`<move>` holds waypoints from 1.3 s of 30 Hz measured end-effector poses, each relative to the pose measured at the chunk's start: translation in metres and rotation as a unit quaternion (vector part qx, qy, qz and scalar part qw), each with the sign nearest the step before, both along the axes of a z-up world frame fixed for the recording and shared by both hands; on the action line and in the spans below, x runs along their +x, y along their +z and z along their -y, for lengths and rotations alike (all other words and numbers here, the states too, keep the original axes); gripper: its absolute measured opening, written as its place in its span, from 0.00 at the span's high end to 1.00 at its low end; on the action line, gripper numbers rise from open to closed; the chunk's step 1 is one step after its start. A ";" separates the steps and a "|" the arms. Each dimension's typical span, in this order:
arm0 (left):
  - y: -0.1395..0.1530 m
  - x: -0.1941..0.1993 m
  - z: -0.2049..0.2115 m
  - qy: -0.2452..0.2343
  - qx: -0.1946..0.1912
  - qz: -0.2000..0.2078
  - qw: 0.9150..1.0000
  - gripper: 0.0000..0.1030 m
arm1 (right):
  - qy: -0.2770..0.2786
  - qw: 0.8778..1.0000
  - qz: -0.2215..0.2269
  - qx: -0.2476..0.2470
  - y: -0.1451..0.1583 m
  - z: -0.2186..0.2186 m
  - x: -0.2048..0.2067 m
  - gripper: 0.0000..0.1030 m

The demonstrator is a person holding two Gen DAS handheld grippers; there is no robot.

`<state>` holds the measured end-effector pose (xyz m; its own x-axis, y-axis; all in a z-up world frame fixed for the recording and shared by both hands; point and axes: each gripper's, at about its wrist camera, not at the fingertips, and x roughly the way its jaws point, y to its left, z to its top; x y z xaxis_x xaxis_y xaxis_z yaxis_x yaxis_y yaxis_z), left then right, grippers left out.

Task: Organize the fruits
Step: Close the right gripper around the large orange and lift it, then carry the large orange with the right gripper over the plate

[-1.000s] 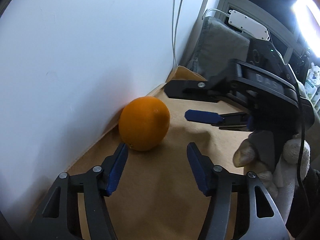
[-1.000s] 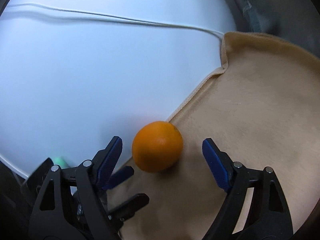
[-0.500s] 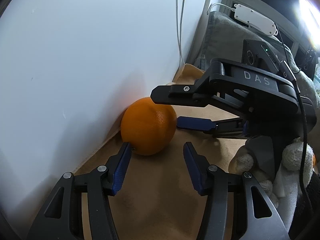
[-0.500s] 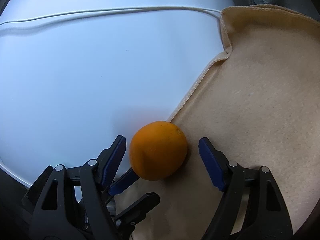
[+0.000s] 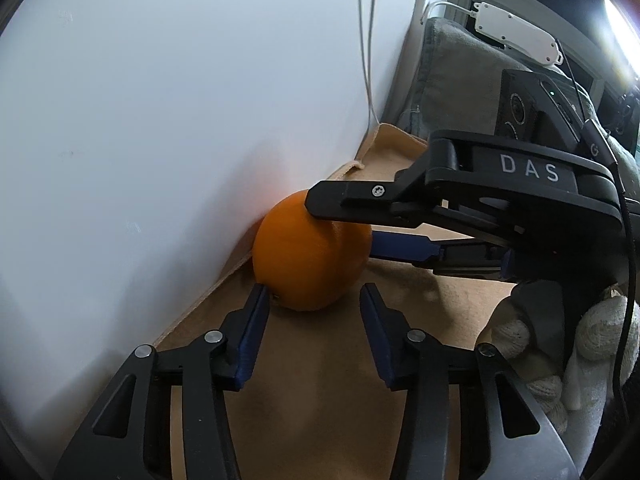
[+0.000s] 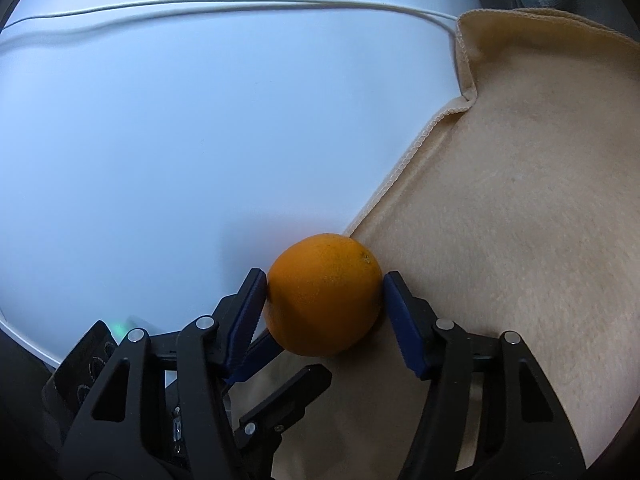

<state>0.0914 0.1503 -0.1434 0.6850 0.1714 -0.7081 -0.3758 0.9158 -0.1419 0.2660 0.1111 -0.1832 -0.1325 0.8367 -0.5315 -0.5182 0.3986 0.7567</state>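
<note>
Where a gap showed earlier, right gripper [image 6: 324, 304] fingers [image 6: 250, 304] now clasp the orange [image 6: 324, 296].

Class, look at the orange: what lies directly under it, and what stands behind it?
Under the orange lies the tan cloth, near its hemmed edge. Behind it stands a white wall. The contact spot beneath the fruit is hidden by the orange itself.

Right gripper [image 6: 325, 300] now closed in around the orange [image 6: 323, 299]; left gripper [image 5: 312, 312] narrower too.
</note>
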 end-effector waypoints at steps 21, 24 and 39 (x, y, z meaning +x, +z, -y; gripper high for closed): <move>0.051 -0.016 0.076 -0.076 0.037 0.048 0.995 0.59 | -0.079 0.995 0.057 0.032 0.050 0.115 -0.047 0.40; 0.059 -0.019 0.095 -0.098 0.040 0.058 0.993 0.59 | -0.099 0.992 0.067 0.032 0.069 0.136 -0.041 0.40; 0.081 -0.024 0.199 -0.214 0.036 0.078 0.973 0.59 | -0.209 0.970 0.121 0.011 0.108 0.265 -0.077 0.40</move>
<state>0.0679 -0.0491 -0.0626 0.8021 -0.1079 -0.5873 0.0627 0.9933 -0.0968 0.1893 -0.1542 -0.0749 0.3473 0.8024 -0.4853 -0.4785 0.5967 0.6441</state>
